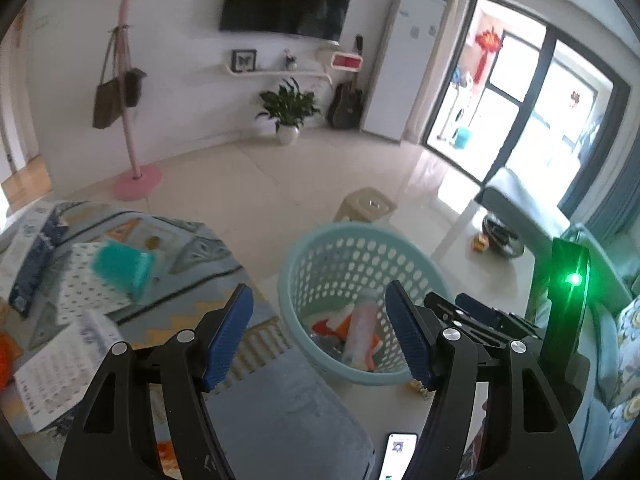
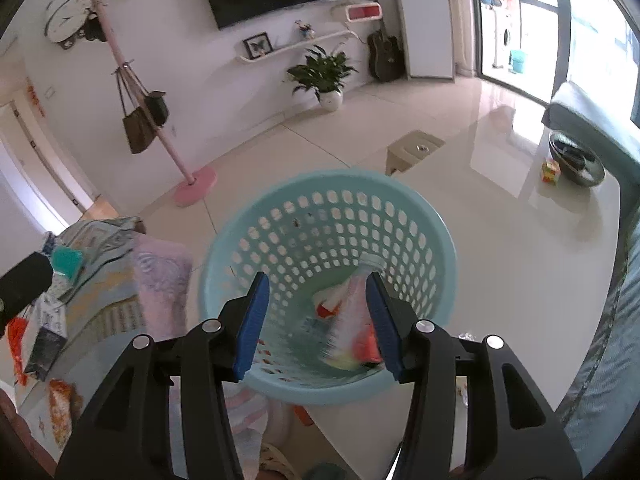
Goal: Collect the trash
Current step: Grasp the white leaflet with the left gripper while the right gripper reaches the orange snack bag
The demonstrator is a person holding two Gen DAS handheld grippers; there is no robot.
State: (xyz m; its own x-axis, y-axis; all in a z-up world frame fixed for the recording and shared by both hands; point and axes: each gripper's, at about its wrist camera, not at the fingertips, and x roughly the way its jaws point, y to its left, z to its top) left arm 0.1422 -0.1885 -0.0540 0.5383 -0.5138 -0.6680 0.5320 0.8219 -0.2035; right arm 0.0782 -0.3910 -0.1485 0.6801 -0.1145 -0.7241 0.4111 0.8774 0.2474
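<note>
A light blue perforated basket [image 1: 304, 264] [image 2: 440, 240] stands on the white table. Inside it lie a clear plastic bottle [image 1: 362, 328] [image 2: 352, 312] and red and white wrappers [image 1: 330, 326] [image 2: 366, 346]. My left gripper [image 1: 320, 332] is open and empty, to the left of and above the basket. My right gripper [image 2: 316, 320] is open and empty, right above the basket's mouth; it also shows in the left wrist view [image 1: 480, 316]. The bottle looks blurred in the right wrist view.
A patterned cloth [image 1: 188, 256] to the left carries a teal packet [image 1: 124, 268], papers [image 1: 68, 364] and an orange wrapper [image 2: 16, 336]. A phone [image 1: 398, 456] lies near the front. A dark bowl [image 2: 576, 160] and a small box [image 2: 551, 171] sit on the table's far right. A beige stool [image 1: 366, 206] stands behind.
</note>
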